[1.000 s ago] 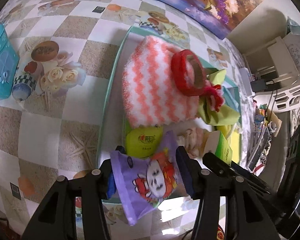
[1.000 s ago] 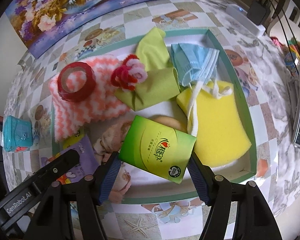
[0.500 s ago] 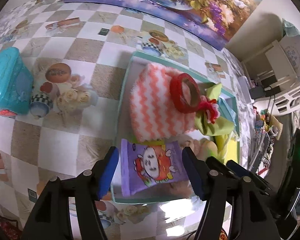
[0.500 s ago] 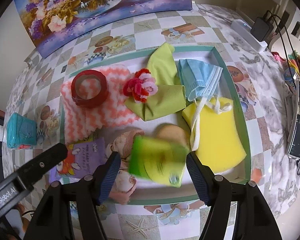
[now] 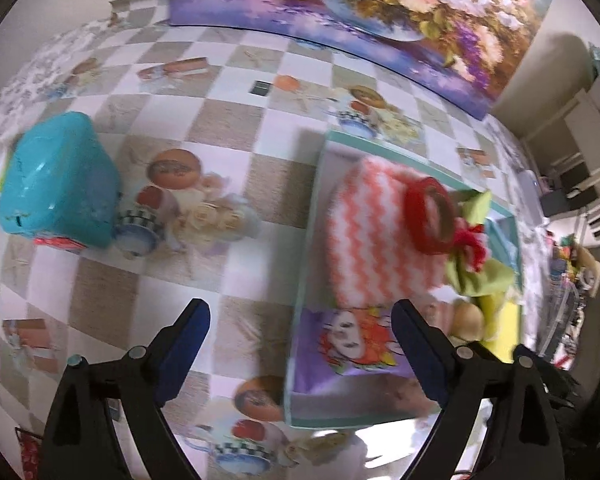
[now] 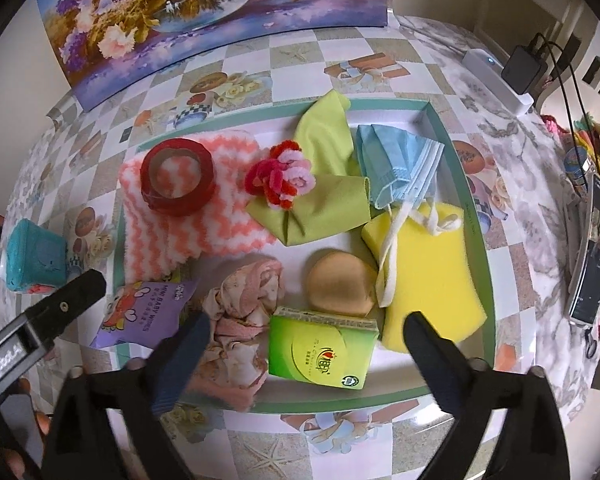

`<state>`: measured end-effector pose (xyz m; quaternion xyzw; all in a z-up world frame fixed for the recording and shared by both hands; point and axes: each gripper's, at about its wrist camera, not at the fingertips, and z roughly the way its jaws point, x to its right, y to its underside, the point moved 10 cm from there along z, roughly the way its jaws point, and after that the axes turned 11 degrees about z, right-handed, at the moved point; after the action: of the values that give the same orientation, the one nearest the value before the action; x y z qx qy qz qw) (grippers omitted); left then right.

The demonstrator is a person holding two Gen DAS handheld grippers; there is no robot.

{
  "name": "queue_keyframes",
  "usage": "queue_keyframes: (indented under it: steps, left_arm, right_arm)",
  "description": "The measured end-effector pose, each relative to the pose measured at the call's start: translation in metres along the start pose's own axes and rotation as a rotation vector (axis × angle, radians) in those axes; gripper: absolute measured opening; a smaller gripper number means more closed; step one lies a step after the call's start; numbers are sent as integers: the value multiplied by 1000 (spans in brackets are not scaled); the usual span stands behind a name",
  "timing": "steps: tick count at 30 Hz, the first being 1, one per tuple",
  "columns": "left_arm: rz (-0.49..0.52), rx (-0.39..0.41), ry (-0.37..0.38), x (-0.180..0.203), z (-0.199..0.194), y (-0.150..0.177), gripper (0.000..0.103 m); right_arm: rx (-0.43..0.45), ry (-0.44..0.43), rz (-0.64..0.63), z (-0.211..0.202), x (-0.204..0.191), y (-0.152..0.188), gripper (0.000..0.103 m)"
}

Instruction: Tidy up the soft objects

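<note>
Much of the left wrist view is smeared by motion blur, so the purple baby wipes pack (image 5: 350, 344) and the pink zigzag cloth (image 5: 374, 236) in the green-rimmed tray (image 5: 304, 280) read only as soft shapes at the right of the frame; the tray's far end is cut off by the gripper's right finger. The left gripper (image 5: 300, 336) has its jaws opening, nothing between the pads, which straddle the tray's left rim. A second ago they were clamped on the wipes pack, which now lies flat in the tray's lower left corner.

The right wrist view is sharper. The right gripper (image 6: 306, 340) also has jaws opening and stands wide, touching nothing; the green tissue pack (image 6: 322, 350) it pinched earlier now rests on the tray floor between the fingers, beside the pink scrunchie fabric (image 6: 240, 312) and in front of the tan round puff (image 6: 340, 284). The gripper's left finger hides part of the fabric. The yellow sponge (image 6: 432, 272), blue face mask (image 6: 396, 168) and red tape roll (image 6: 178, 176) lie where they were.
</note>
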<state>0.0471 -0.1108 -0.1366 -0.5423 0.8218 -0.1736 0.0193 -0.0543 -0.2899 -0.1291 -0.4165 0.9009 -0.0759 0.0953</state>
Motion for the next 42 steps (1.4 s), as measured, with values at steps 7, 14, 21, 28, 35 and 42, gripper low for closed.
queue_keyframes:
  steps: [7,14,21,28,35,42]
  left_arm:
    - [16,19,-139,-24,0,-2,103]
    - [0,19,-176,-36,-1,-3,103]
    - [51,41,-183,-27,-8,-7,103]
    - [130,106,-265,-21,-31,-11,103]
    - [137,140,-272,-27,-52,-6,103]
    - [102,129,-255,-41,-71,8,103]
  right_arm:
    - [11,4,6,1,1,-1,103]
    - [21,16,23,0,5,-3,103]
    - [26,19,20,-1,4,-3,103]
    - [41,16,8,-8,-2,2,103]
    - [70,23,-14,-20,-9,9,103]
    - [117,24,-49,-37,-21,20,103]
